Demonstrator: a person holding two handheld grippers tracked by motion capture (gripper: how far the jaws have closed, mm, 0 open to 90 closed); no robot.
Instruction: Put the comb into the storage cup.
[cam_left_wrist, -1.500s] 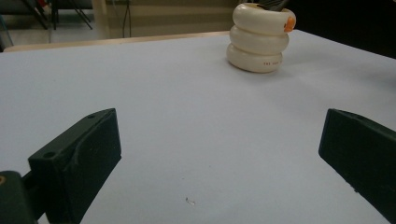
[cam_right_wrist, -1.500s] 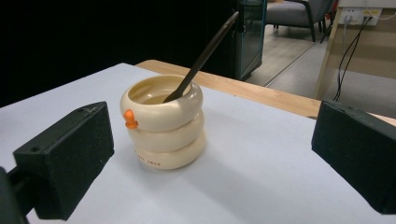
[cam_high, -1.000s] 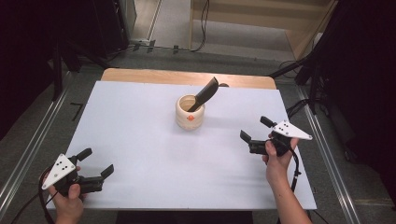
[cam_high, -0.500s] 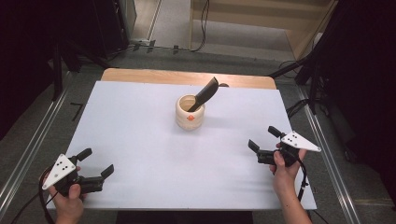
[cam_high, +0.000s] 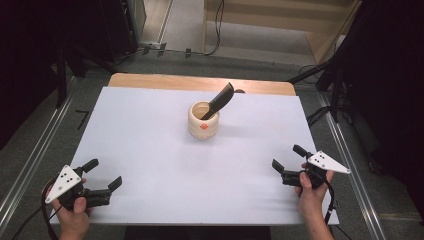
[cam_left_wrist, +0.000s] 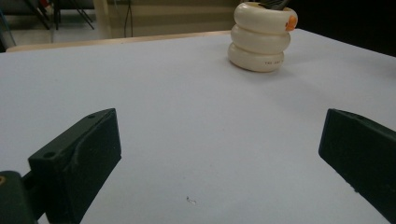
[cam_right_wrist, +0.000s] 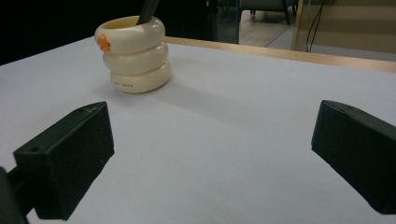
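Observation:
A cream ribbed holder (cam_high: 203, 122) with an orange spot stands upright near the middle back of the white table (cam_high: 150, 135); a dark utensil (cam_high: 220, 100) leans out of it to the right. The holder also shows far off in the left gripper view (cam_left_wrist: 261, 38) and in the right gripper view (cam_right_wrist: 135, 55). My left gripper (cam_high: 103, 174) rests open at the front left corner, nothing between its jaws. My right gripper (cam_high: 288, 158) is open near the front right edge, also empty. Both point toward the holder from a distance.
A wooden strip (cam_high: 200, 83) runs along the table's far edge. Metal rails (cam_high: 30, 165) flank both sides, with cables (cam_high: 217, 30) and dark stands on the floor behind. Bare white surface lies between the grippers and the holder.
My right gripper has drawn back toward the front right edge of the table, farther from the holder. The left gripper has stayed put.

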